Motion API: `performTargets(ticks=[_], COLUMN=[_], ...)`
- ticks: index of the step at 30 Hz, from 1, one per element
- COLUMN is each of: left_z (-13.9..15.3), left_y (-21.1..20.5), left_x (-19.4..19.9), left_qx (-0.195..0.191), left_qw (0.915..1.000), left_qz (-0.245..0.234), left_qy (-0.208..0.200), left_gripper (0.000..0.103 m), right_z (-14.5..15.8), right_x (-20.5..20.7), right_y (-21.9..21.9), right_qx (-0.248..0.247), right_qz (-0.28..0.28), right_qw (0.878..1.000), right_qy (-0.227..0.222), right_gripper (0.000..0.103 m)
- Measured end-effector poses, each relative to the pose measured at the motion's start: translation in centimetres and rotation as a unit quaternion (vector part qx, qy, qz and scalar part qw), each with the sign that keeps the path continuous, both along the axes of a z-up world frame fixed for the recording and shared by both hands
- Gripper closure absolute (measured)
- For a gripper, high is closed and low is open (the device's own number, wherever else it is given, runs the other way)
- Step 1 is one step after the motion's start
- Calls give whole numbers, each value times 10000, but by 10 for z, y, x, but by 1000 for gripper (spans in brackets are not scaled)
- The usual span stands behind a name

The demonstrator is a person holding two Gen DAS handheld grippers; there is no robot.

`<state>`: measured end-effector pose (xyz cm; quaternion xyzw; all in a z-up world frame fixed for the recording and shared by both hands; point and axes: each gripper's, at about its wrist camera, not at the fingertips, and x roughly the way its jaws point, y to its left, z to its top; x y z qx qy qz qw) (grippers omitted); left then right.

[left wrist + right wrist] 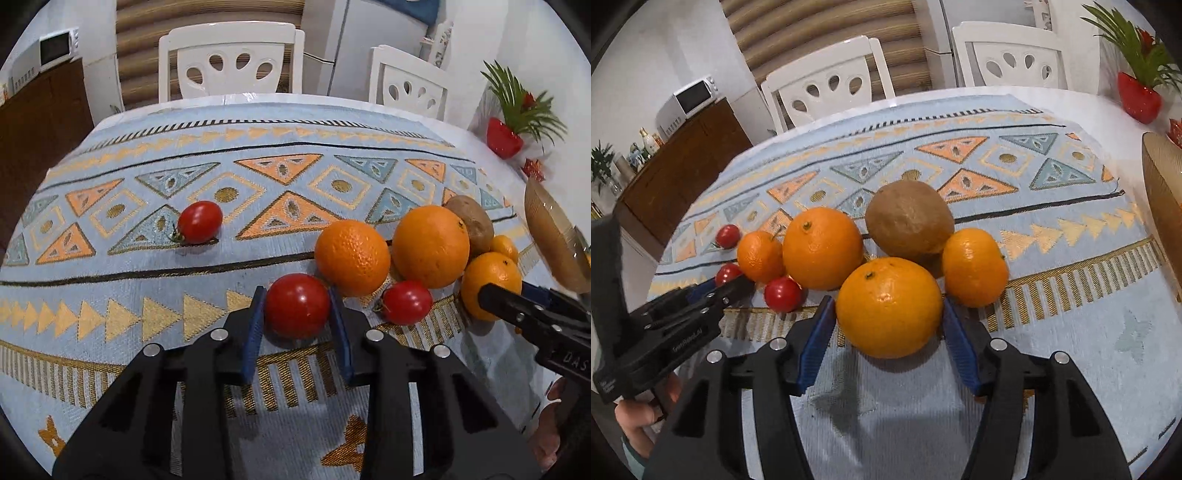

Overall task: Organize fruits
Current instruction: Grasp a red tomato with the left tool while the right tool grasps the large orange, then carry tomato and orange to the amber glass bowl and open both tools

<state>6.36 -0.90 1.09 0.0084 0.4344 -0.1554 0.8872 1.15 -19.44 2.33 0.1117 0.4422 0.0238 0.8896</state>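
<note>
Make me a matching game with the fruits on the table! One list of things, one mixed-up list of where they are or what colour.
Things:
1. tomato
2. orange
3. kiwi
4. lone tomato

Places or colours:
A. brown, behind the oranges
B. between the right gripper's blue fingers
C. alone on the cloth, far from the pile
D. between the left gripper's blue fingers

Pairs: 1-D, 2-B, 3-A, 4-C
</note>
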Motion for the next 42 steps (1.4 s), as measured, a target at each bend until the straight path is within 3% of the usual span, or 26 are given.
performTargets(ticks=[10, 16, 18, 20, 26, 31, 37, 42], left_z=[8, 28, 40, 54, 85, 102, 108, 103], left_y=[0, -6, -14, -32, -119, -203, -293, -334], left_x=[-13, -43, -55, -67, -85, -95, -103, -99], left_qx=[47, -204, -493, -794, -778, -1045, -1063, -1028], left_qw=[9994, 9984, 9971, 9938, 9860, 9736, 9608, 9565], left_qz=[-22, -150, -246, -501, -1263, -1902, -2475, -2683], left_qy=[-340, -497, -523, -595, -761, -709, -648, -509], left_gripper=[71, 71, 71, 71, 71, 71, 71, 71], right_z=[0, 23, 32, 44, 76, 99, 104, 90], right_x=[-11, -42, -51, -62, -96, -124, -145, -151], right_y=[-5, -19, -29, -44, -105, -174, -249, -291], right_qx=[307, 524, 580, 658, 740, 622, 569, 555], right_qz=[70, 143, 70, -75, -533, -1119, -1941, -2412], right_qw=[9995, 9984, 9979, 9968, 9919, 9856, 9733, 9647], right_qy=[50, -175, -292, -439, -883, -1105, -1088, -897], right_gripper=[47, 47, 47, 47, 47, 47, 47, 47])
